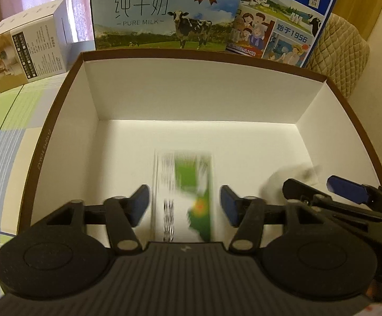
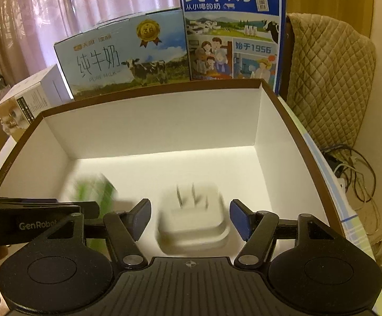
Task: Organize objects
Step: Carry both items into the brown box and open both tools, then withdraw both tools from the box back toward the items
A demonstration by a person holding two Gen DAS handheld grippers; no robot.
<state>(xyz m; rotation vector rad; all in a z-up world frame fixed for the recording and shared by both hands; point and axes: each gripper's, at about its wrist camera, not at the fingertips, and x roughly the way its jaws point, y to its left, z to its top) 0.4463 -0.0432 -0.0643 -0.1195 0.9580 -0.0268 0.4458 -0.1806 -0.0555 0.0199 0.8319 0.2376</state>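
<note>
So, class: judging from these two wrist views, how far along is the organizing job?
Done: the green-and-white carton and the white plug adapter lie inside the open white box. In hand: nothing; the left gripper and right gripper are both open, each straddling its item. Left: the pictures do not show other loose items awaiting packing.

An open box [image 1: 67,121] sat on the table [image 1: 4,121]. Inside it, a small carton [image 1: 183,194] lay left of a plug adapter [image 2: 193,221]. Behind the box stood two milk cases, one [image 1: 164,13] left of the other [image 1: 283,18]. A smaller box [image 1: 25,47] sat on the table at far left. A padded chair [image 2: 330,79] stood behind right.
</note>
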